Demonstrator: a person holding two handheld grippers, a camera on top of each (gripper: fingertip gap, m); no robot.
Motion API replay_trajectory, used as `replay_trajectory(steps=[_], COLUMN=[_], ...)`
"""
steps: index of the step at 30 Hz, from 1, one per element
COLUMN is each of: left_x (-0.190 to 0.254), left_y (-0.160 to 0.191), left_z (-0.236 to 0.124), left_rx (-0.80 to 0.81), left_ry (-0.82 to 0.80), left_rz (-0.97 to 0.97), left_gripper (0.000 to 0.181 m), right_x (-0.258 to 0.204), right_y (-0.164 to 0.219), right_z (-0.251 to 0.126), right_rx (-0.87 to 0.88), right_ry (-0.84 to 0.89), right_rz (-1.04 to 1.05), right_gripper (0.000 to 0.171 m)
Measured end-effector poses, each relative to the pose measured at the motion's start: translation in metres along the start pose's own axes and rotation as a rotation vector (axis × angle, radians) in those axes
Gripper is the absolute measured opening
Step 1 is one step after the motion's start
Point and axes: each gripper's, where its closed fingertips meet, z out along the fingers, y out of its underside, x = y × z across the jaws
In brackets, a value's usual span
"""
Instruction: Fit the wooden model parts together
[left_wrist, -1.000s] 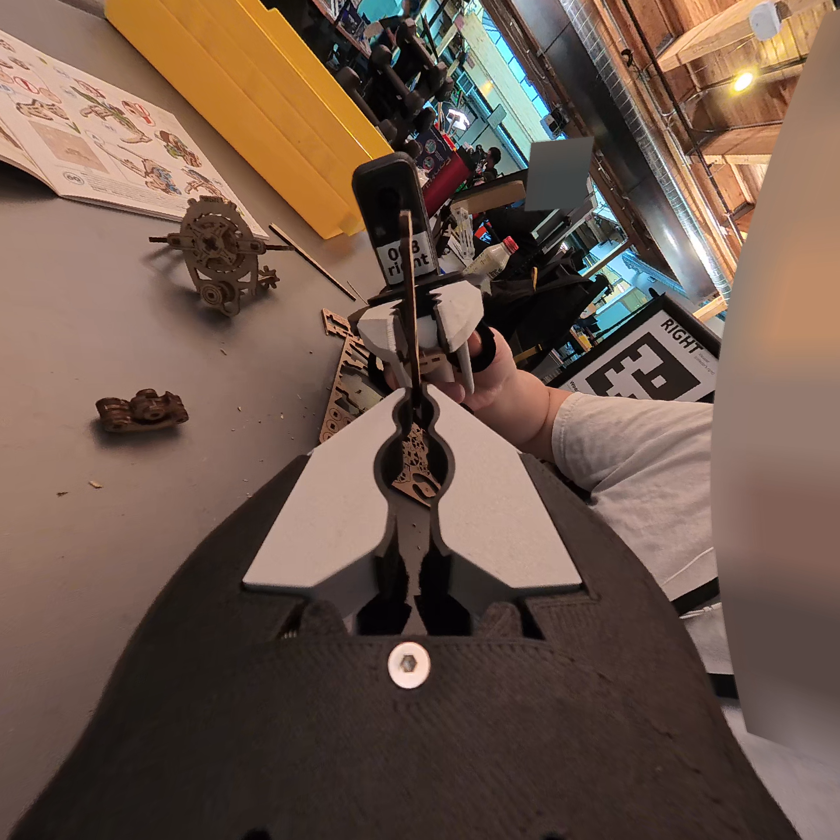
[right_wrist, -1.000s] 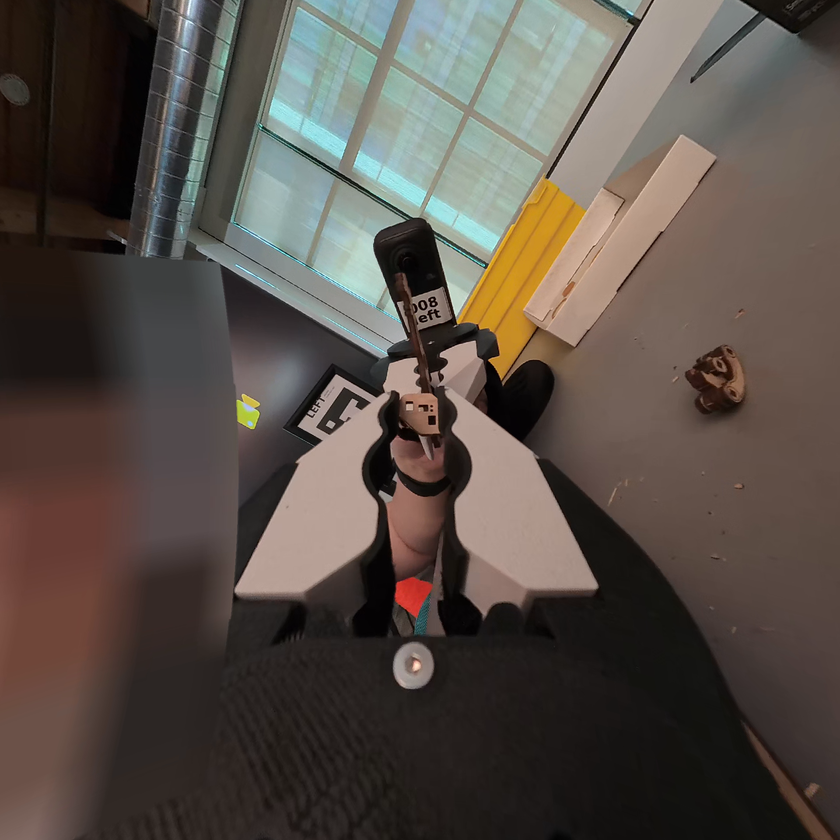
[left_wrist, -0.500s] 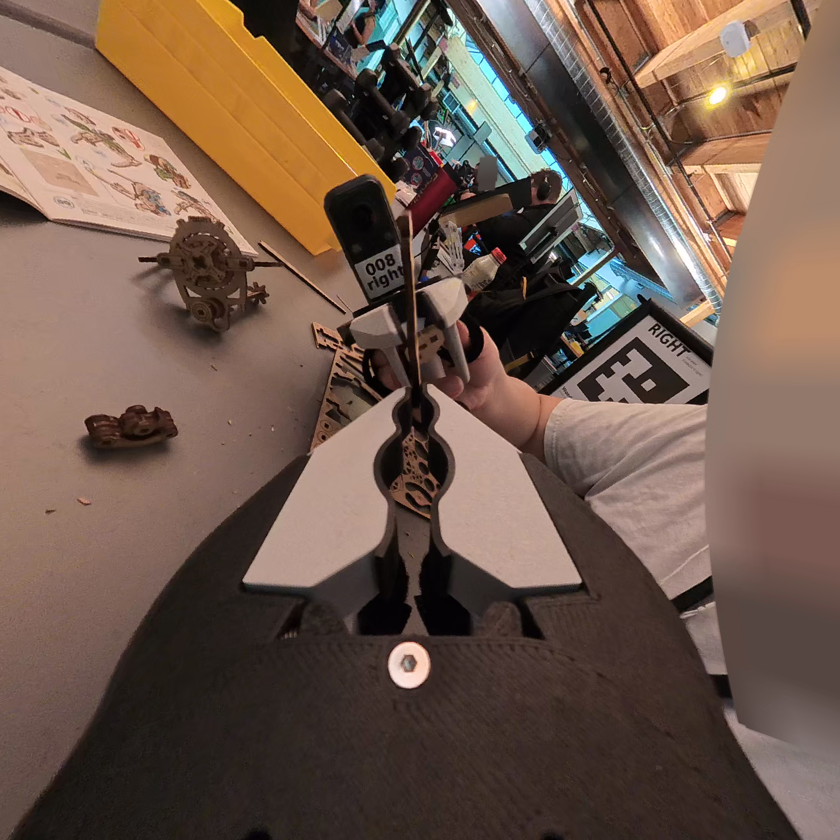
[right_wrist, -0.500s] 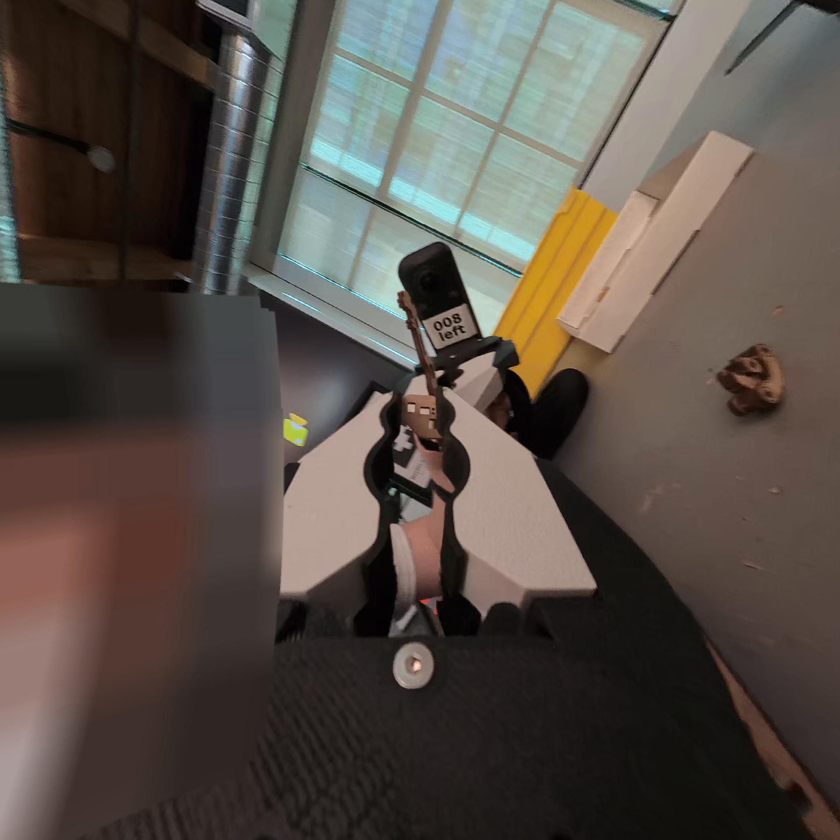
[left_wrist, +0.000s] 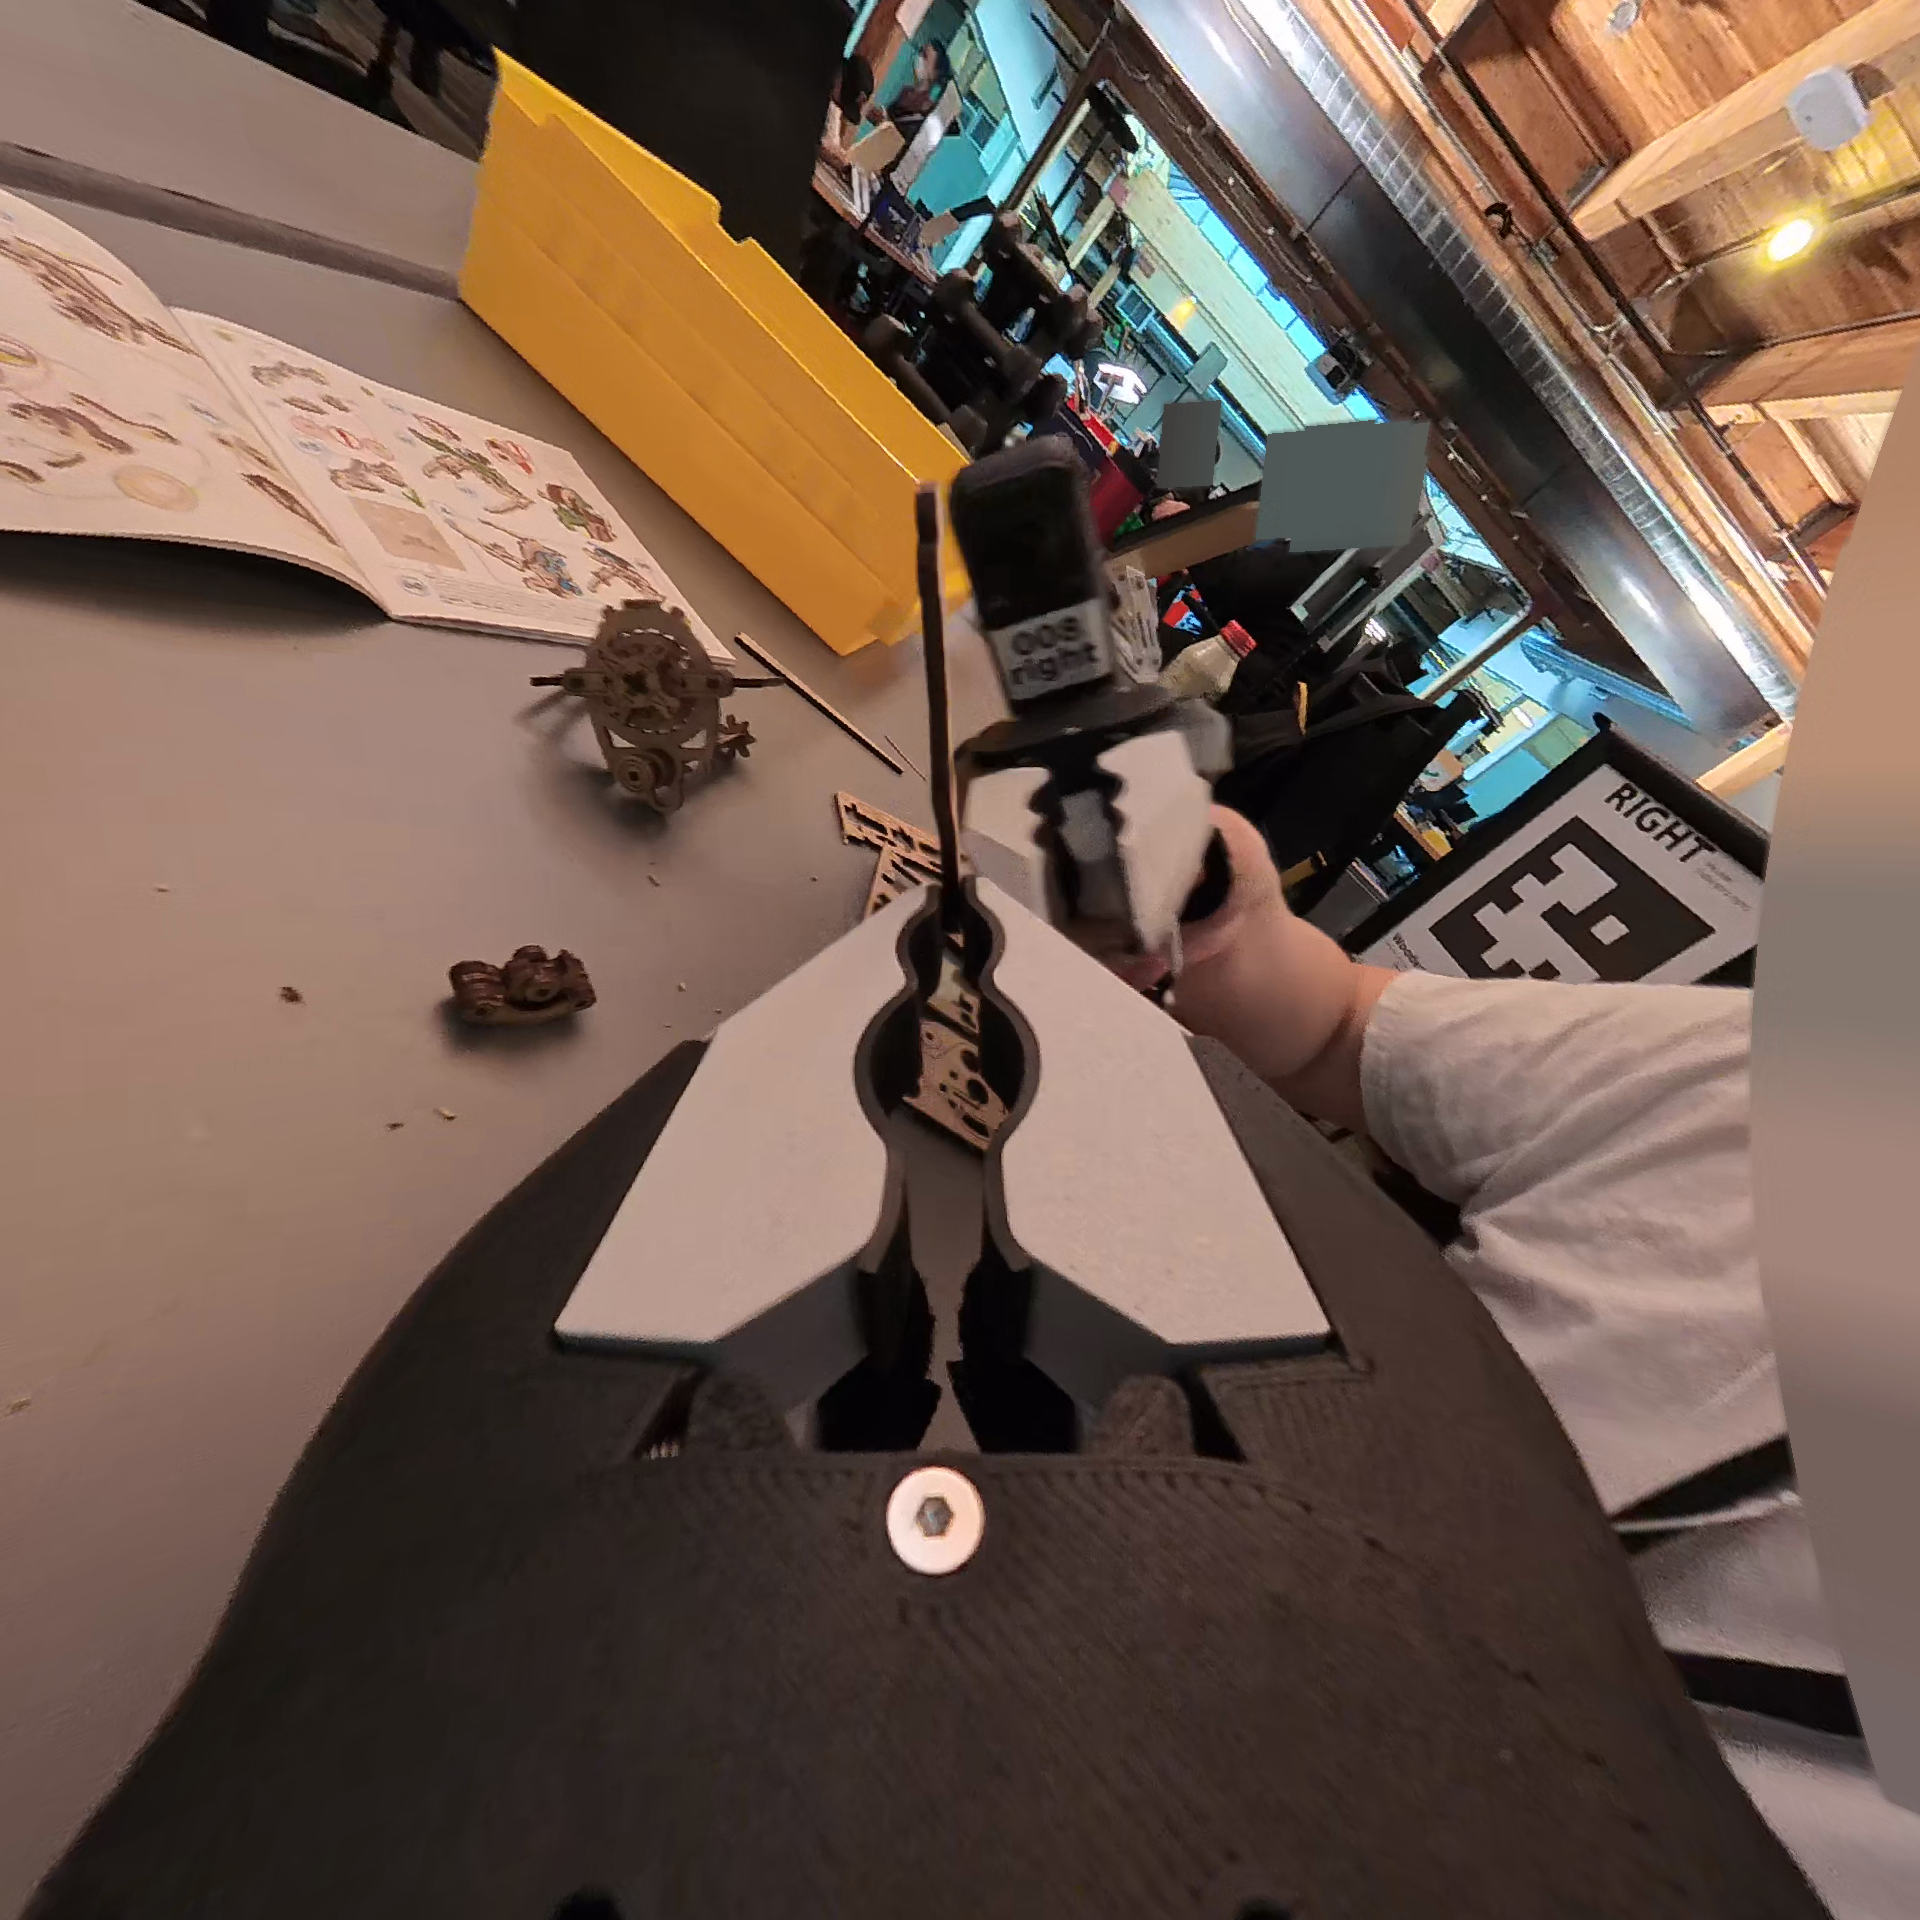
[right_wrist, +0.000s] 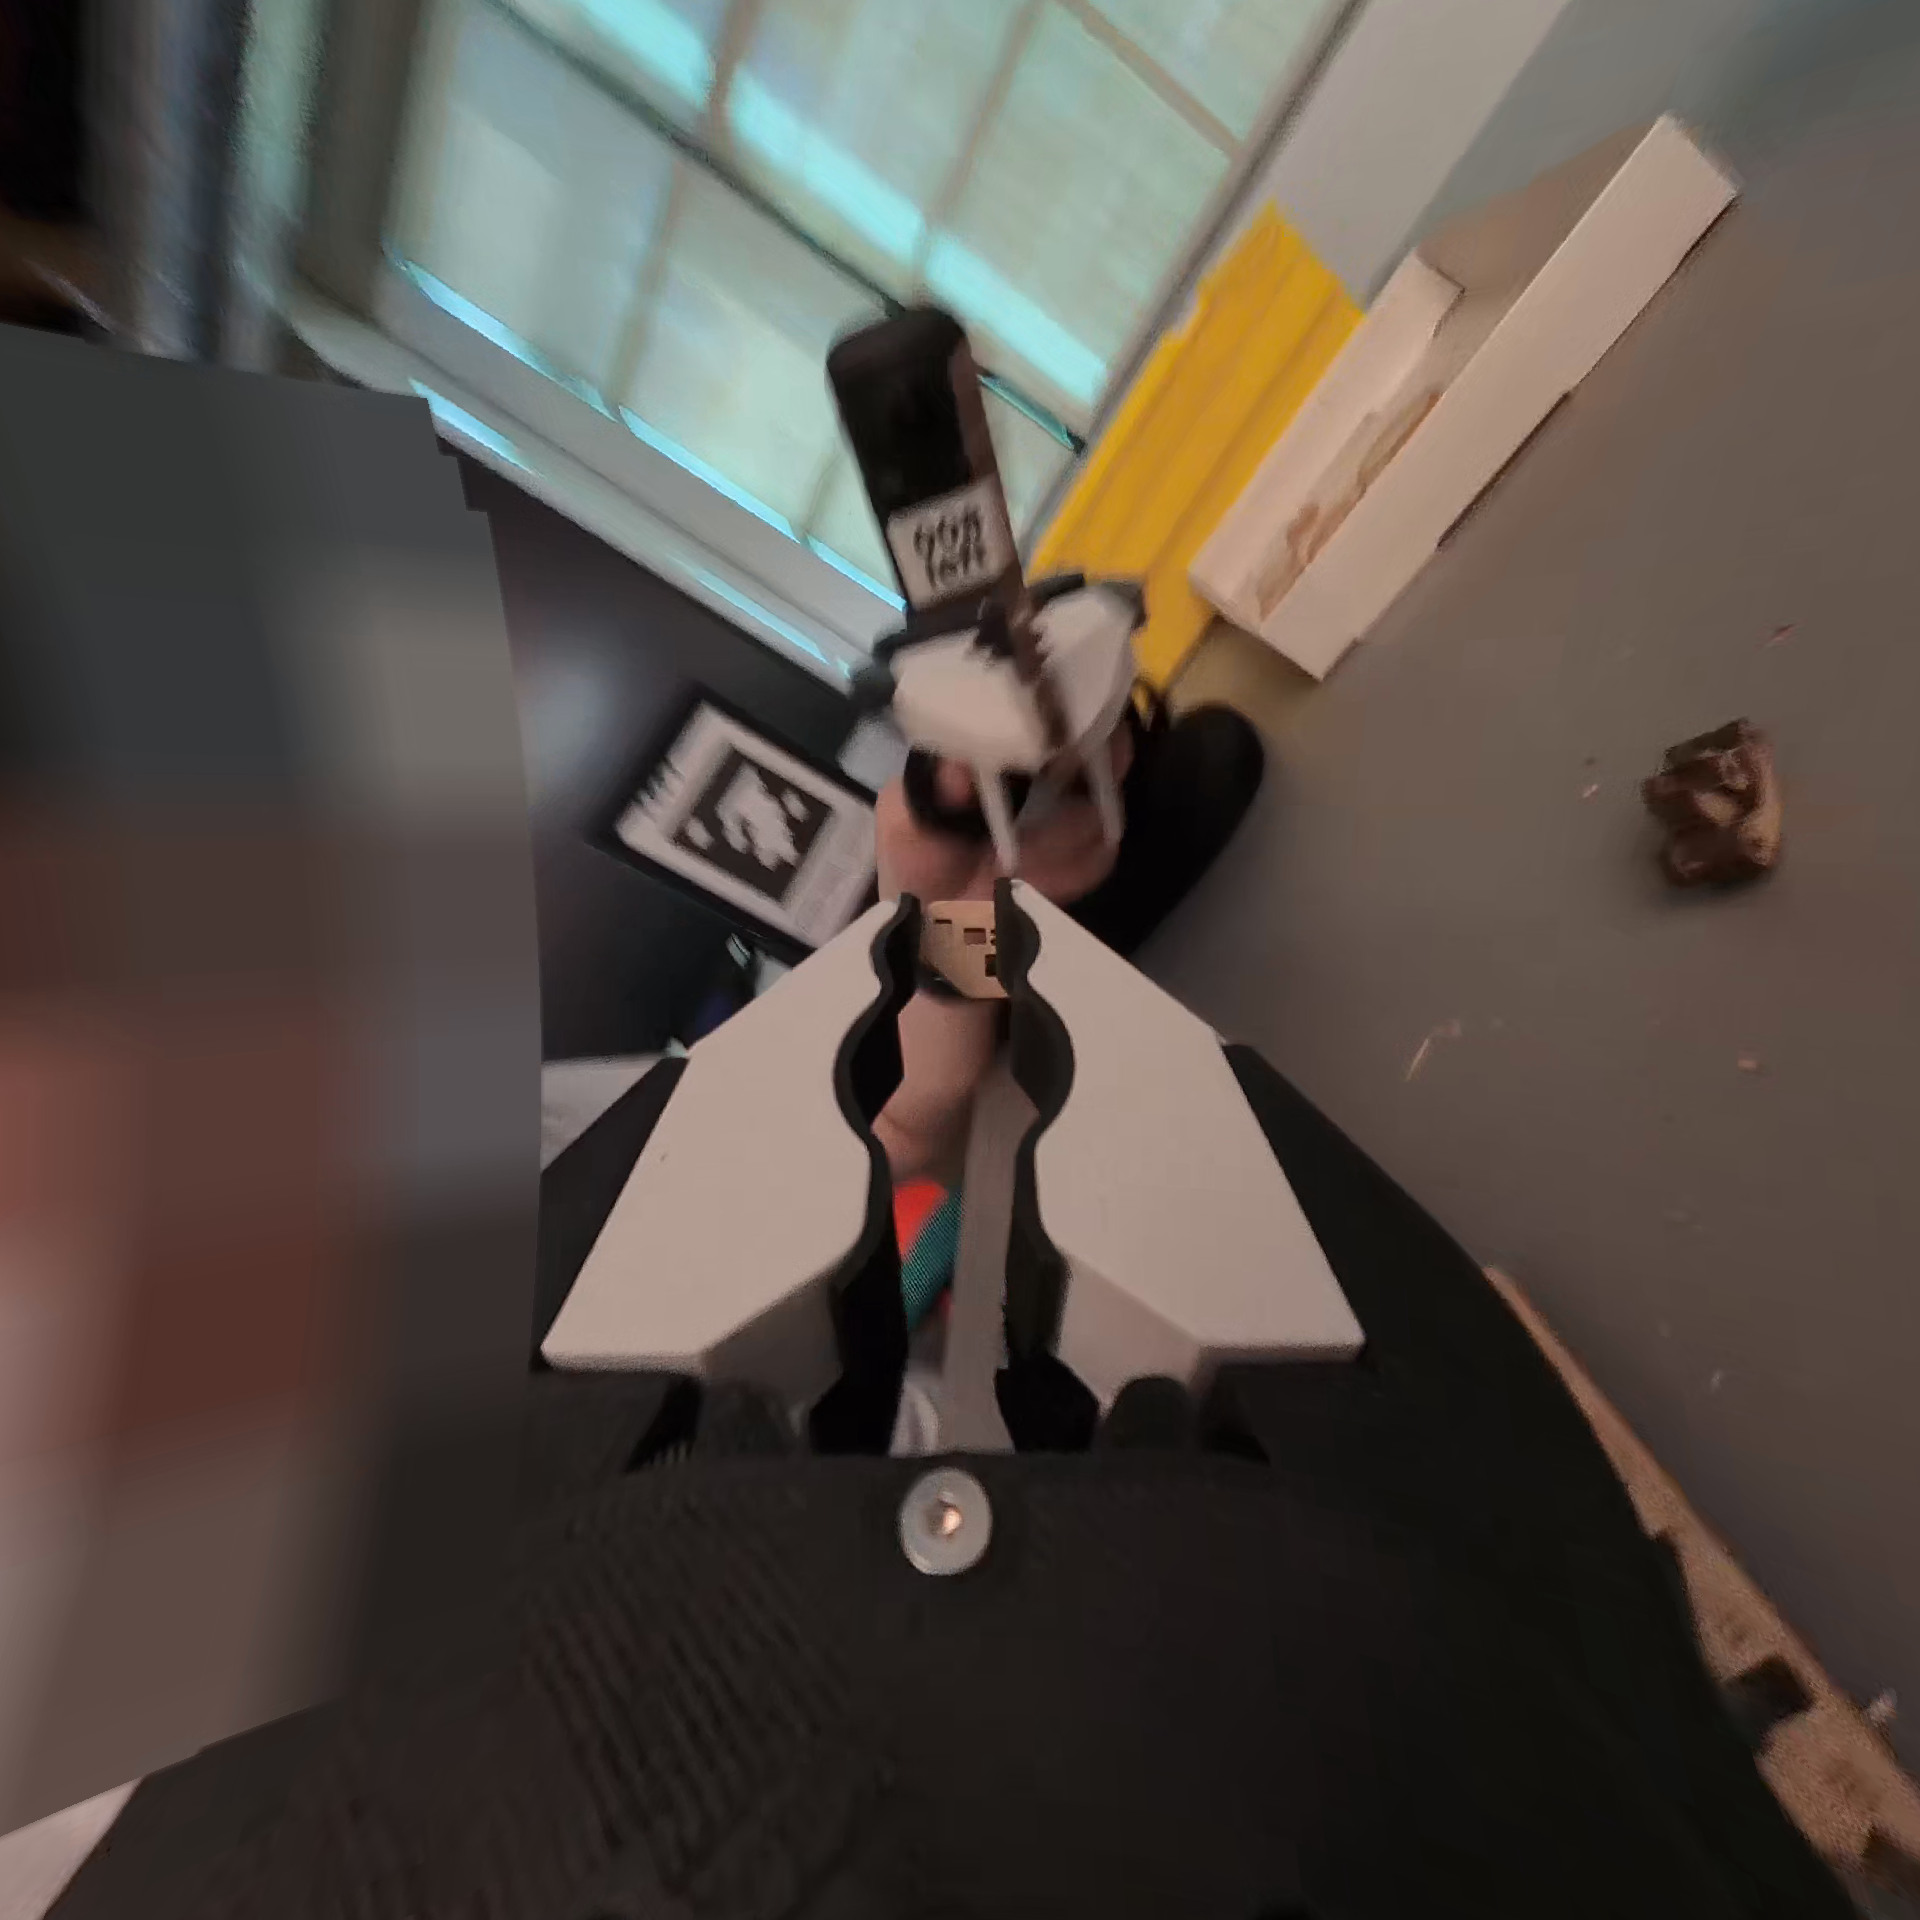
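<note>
My left gripper (left_wrist: 943, 906) is shut on a thin dark wooden plate (left_wrist: 935, 675). The plate is seen edge-on and stands up past the fingertips. Its fretwork lower end (left_wrist: 956, 1065) shows between the fingers. My right gripper (right_wrist: 956, 906) is shut on a small pale wooden piece (right_wrist: 966, 940) at its tips. The two grippers face each other above the grey table. In the left wrist view the right gripper (left_wrist: 1096, 883) is just right of the plate and apart from it. In the blurred right wrist view the left gripper (right_wrist: 1039, 810) is farther off with its plate.
On the table (left_wrist: 260, 1039) lie a wooden gear assembly (left_wrist: 655, 717), a small brown sub-assembly (left_wrist: 520, 982), a laser-cut sheet (left_wrist: 894, 852), a thin stick (left_wrist: 821, 707) and an open instruction booklet (left_wrist: 260, 468). A yellow bin (left_wrist: 675, 343) and a white box (right_wrist: 1455, 416) stand behind. The grippers are tip to tip, or close to it. Both grippers' tips are roughly 15 cm from the wooden gear assembly (left_wrist: 655, 717).
The grippers were tip to tip, with the small piece against the plate. They have drawn apart, and the right gripper has swung off to the plate's right. Both keep their parts.
</note>
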Motion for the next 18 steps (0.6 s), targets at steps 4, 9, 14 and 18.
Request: replay_trajectory(steps=[4,9,14,18], left_x=[-0.002,0.009,0.01,0.015], left_y=[-0.004,-0.002,0.006,0.009], left_z=[-0.003,0.001,0.007,0.009], left_rx=[0.016,0.001,-0.047,-0.058], left_ry=[0.005,0.029,-0.002,0.035], left_rz=[-0.003,0.031,0.104,0.08], left_gripper=[0.0,0.0,0.0,0.0], right_x=[0.005,0.016,0.005,-0.002], right_y=[0.039,0.069,0.087,0.122], right_z=[-0.016,-0.045,-0.051,-0.034], right_rx=[-0.104,-0.058,-0.081,-0.27], right_ry=[0.191,0.39,0.538,0.648], right_rz=[-0.115,-0.127,-0.366,-0.591], right_gripper=[0.0,0.0,0.0,0.019])
